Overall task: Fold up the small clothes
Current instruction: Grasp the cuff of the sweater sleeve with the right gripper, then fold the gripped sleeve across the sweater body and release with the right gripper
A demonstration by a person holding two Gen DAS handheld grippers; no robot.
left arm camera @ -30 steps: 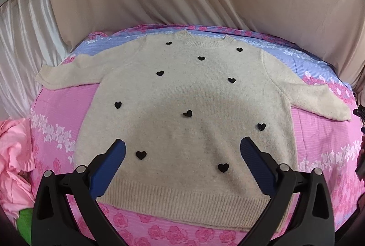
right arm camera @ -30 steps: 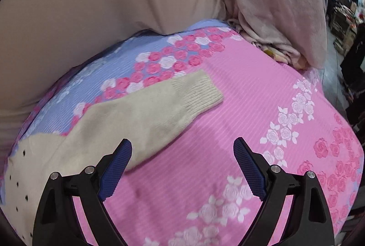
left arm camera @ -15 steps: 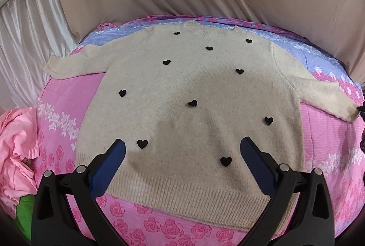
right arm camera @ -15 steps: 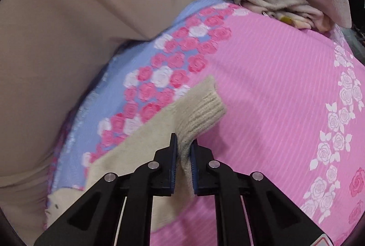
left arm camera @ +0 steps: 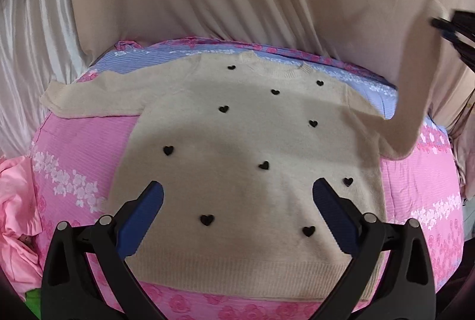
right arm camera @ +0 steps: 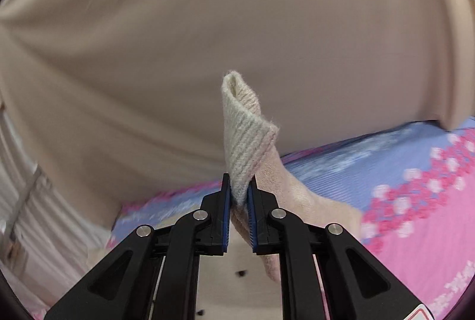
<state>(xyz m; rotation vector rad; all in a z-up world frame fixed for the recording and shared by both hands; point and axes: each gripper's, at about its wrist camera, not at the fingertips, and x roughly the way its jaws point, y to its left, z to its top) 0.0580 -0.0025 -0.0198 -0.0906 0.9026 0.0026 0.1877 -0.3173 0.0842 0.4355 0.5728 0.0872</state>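
The right claw [right arm camera: 239, 195] is clamped on the ribbed cuff [right arm camera: 248, 139] of the sweater's right sleeve [left arm camera: 412, 88], which rises from the shoulder in a long arc off the bed. The cream sweater [left arm camera: 237, 159], dotted with black hearts, lies flat and face up on the pink floral bedspread [left arm camera: 86, 147]. Its long axis runs from the ribbed hem [left arm camera: 246, 269] nearest me to the neckline [left arm camera: 276, 64] at the far side, by the beige drape. The other sleeve [left arm camera: 92, 100] lies straight out sideways, well apart from the lifted one.

The left claw [left arm camera: 237, 213] hangs over the lower body of the sweater with its jaws apart, holding nothing.

To do this fold well, I'd say the cuff should be carried across the chest and laid down with the crease at the shoulder seam, keeping the sleeve taut enough not to twist. The grip sits on the cuff's edge only, so a sharp tug might slip it. The free claw could pin the body if the knit drags.
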